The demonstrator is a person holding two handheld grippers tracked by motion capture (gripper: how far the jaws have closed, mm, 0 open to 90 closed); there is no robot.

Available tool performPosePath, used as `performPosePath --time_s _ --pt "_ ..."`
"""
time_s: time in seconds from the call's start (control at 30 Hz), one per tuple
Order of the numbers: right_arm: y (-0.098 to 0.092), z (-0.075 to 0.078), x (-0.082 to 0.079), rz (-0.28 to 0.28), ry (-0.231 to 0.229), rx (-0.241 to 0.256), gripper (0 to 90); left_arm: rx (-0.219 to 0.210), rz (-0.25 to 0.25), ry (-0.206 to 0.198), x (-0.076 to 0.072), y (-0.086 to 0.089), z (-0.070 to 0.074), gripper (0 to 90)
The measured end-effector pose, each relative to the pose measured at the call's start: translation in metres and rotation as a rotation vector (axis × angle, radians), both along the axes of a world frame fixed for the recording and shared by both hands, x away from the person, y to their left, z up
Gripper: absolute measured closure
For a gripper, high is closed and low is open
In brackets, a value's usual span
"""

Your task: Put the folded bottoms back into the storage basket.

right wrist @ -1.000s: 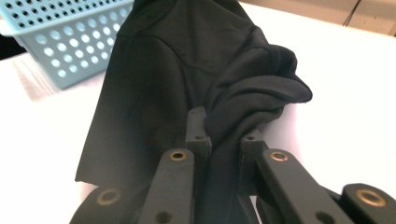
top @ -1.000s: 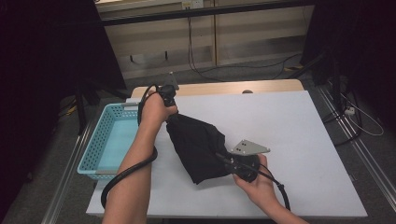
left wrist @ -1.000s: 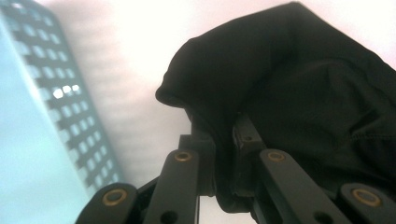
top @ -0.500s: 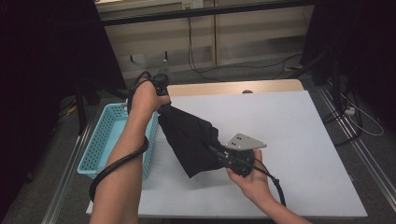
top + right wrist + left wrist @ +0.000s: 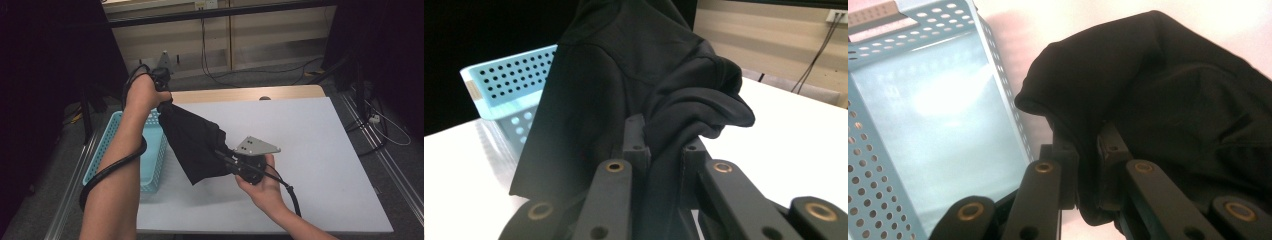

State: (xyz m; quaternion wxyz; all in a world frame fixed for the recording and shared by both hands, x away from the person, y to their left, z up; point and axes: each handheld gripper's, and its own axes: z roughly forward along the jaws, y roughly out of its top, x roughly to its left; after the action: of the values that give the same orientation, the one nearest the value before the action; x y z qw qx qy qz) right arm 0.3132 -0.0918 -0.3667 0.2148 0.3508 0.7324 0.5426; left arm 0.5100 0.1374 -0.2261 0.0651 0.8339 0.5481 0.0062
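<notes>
Spanning the dim room, white table [image 5: 320, 145], blue basket [image 5: 152, 155].

Left claw [image 5: 165, 100] raised high, right claw [image 5: 222, 155] low, both clamped tight.

Garment [image 5: 195, 142] hangs over table [image 5: 320, 150], basket [image 5: 150, 165] at its left

In the high view my left hand [image 5: 142, 95] covers most of my left hand-held gripper [image 5: 163, 102], so its jaws cannot be made out there; the black cloth [image 5: 197, 145] hides the jaw tips of my right hand-held gripper [image 5: 222, 154]; my left forearm crosses the blue basket [image 5: 150, 165] at the bench's left edge and hides part of it; in the left gripper view the picture's edges cut off the basket [image 5: 923, 125] and the cloth [image 5: 1168, 105]; the folds swallow whatever lies behind them.
</notes>
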Motion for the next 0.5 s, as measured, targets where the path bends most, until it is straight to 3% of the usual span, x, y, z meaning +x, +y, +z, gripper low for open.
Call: performPosePath --time_s 0.13,0.5 --pt "0.01 0.008 0.001 0.015 -0.005 -0.009 80.1 0.01 0.004 -0.007 -0.001 0.008 0.013 82.7" --pt "0.048 0.033 0.008 0.057 -0.051 0.044 80.0 0.024 0.047 -0.07 -0.001 0.042 0.051 82.6"
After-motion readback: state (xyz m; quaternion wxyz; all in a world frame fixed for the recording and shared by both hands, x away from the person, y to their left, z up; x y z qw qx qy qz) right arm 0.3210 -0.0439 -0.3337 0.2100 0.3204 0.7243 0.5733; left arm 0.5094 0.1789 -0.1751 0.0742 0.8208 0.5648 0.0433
